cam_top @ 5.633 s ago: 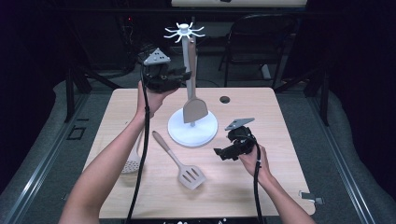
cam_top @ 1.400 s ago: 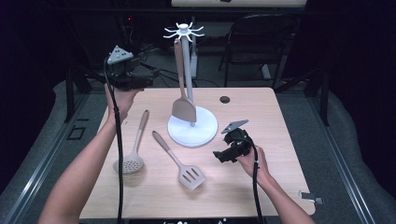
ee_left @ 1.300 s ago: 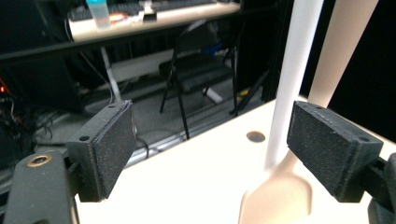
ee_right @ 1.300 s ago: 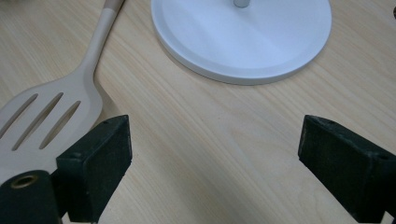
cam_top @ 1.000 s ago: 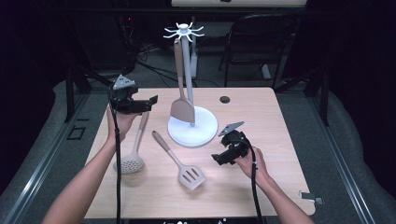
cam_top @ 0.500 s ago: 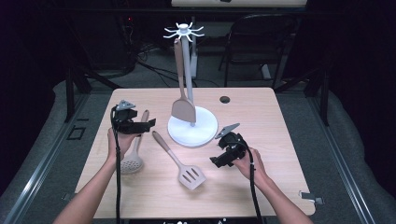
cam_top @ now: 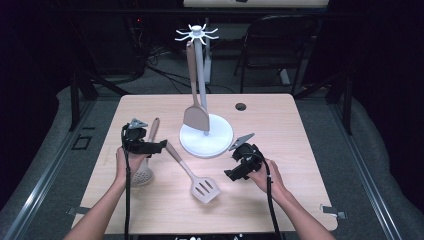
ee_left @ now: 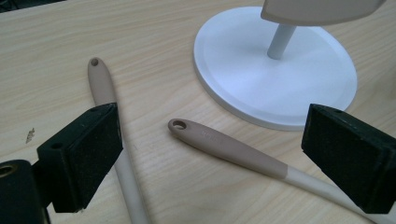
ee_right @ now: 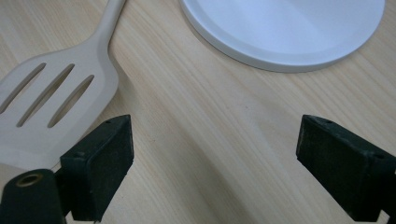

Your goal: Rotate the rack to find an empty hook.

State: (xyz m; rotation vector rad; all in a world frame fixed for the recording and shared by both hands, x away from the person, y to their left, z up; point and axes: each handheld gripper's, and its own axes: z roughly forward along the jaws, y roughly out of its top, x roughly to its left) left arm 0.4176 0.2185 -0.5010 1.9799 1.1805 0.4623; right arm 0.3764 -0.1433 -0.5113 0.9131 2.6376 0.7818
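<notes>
overhead, left gripper (cam_top: 161, 145) hangs over the skimmer (cam_top: 144, 165) by the table's (cam_top: 300, 130) left part; bare wood lies around the right gripper (cam_top: 233, 174).

left gripper view: wide jaws, faint unreadable embossing on the spatula handle (ee_left: 233, 149).

right gripper view: wide jaws near the slotted blade (ee_right: 51, 107) and white base (ee_right: 285, 32).

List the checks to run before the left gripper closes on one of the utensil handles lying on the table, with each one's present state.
1. Left gripper jaws open: ok.
2. Tan-handled slotted spatula handle between those jaws: ok.
3. Handle untouched by either jaw: ok.
4. Tan-handled skimmer spoon handle away from the jaws: not ok, it runs under the left jaw.
5. White round stand base outside the jaws: ok.
6. Right gripper open and off the spatula: ok.
</notes>
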